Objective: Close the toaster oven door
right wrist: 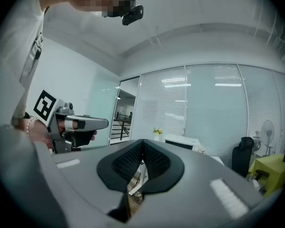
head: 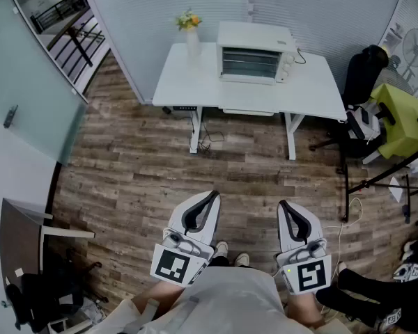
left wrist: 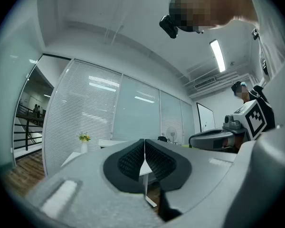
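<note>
The white toaster oven [head: 256,53] sits on the far white table [head: 188,82], with a flower vase [head: 192,40] to its left. Well apart from it, near us, we hold the left gripper [head: 210,197] and the right gripper [head: 285,206], both with jaws closed on nothing.

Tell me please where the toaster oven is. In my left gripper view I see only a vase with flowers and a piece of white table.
Observer: In the head view the toaster oven stands on the white table, just right of the vase.
Operator: Is the right gripper holding something?
Observer: No. The right gripper view shows the right gripper with jaws together and nothing between them.
Operator: Are we near the table?
Observer: No, a wide stretch of wood floor lies between us and the table.
</note>
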{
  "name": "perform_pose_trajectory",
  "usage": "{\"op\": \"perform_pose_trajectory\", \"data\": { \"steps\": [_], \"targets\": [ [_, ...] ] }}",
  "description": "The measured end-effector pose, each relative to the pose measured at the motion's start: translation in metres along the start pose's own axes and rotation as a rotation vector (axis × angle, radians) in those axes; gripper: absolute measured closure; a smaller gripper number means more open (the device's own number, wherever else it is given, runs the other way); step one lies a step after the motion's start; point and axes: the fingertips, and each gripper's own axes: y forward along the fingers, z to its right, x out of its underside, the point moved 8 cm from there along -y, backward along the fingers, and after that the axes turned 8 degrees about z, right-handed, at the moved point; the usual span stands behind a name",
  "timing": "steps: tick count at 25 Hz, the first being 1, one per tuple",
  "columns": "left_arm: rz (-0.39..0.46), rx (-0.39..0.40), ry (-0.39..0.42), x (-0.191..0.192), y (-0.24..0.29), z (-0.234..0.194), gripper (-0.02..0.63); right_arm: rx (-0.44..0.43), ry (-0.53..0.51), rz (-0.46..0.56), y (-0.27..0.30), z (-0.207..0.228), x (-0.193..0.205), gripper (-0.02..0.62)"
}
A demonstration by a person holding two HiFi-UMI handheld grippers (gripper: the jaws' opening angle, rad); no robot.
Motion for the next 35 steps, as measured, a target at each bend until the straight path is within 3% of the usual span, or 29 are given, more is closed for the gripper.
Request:
{"op": "perform_pose_trajectory", "data": {
  "steps": [7, 16, 28, 35],
  "targets": [
    [-0.010, 0.017, -0.014, 0.002, -0.003, -0.013, 0.601, -0.011, -0.013, 0.022, 0.010, -0.008, 0.002, 0.591],
    [-0.038, 0.069, -0.028, 0.017, -0.004, -0.016, 0.601, 0.052, 0.033, -0.019, 0.005, -0.018, 0.017, 0.591],
    [-0.045, 0.066, -0.041, 0.023, 0.011, -0.027, 0.601, 0.036, -0.004, -0.004, 0.024, -0.006, 0.019, 0.591],
    [-0.032, 0.062, -0.038, 0.028, 0.045, -0.030, 0.601, 0.031, -0.008, 0.009, 0.042, 0.025, 0.022, 0.591]
  ]
}}
